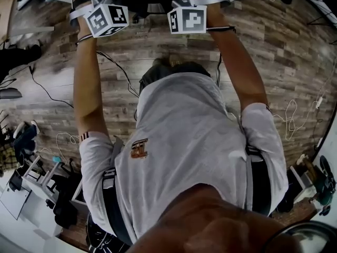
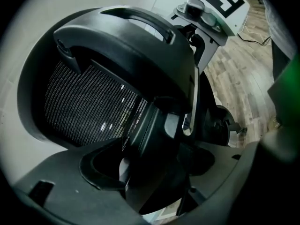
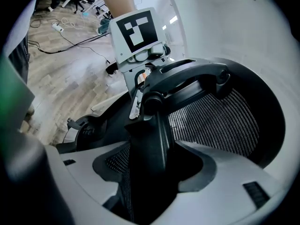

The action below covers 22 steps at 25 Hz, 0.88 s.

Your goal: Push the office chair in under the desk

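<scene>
Office chair (image 2: 93, 102) back clamped in left tool (image 2: 152, 175), right tool (image 3: 150, 172).

The person's bare left arm (image 1: 87, 83) and bare right arm (image 1: 239, 67) stretch forward, nearly parallel. The grey two-fingered left gripper (image 2: 154, 182), with a white marker cube (image 1: 107, 19), has its fingers (image 2: 56, 191) pressed against the black office chair frame (image 2: 150, 158). The matching right gripper (image 3: 150, 172) clamps that frame likewise.
</scene>
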Available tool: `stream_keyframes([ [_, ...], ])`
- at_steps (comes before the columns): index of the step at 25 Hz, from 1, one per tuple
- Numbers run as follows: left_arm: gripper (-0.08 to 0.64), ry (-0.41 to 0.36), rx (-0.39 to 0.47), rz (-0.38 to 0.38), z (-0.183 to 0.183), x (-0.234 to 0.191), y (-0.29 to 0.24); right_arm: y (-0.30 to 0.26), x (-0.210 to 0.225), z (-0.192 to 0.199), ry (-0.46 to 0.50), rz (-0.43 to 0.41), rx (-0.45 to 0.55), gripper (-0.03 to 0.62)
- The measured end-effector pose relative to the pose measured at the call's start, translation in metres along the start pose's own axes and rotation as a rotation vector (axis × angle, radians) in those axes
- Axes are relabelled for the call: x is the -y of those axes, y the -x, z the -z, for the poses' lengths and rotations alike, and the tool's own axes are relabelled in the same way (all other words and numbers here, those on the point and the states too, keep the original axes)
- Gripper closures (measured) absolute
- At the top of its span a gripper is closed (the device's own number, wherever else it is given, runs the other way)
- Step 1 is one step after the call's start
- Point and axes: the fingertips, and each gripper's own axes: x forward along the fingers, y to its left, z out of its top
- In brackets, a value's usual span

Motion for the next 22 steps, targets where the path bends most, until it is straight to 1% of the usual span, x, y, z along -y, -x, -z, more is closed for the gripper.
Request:
stream_keyframes([
  [4, 0.207, 0.003, 0.006, 0.008, 0.001, -0.005, -0.011, -0.009, 0.009, 0.004, 0.023, -0.023, -0.016, 0.336],
  [9, 0.207, 0.005, 0.003, 0.016, -0.001, -0.008, -0.026, -0.021, 0.012, 0.016, 0.019, -0.036, -0.044, 0.336],
  [15, 0.207, 0.016, 0.022, 0.003, -0.006, -0.013, -0.047, -0.040, 0.019, 0.033, 0.020, -0.039, -0.076, 0.335],
  [22, 0.207, 0.022, 0.048, -0.005, -0.011, -0.019, -0.068, -0.057, 0.027, 0.049, 0.018, -0.041, -0.087, 0.336],
])
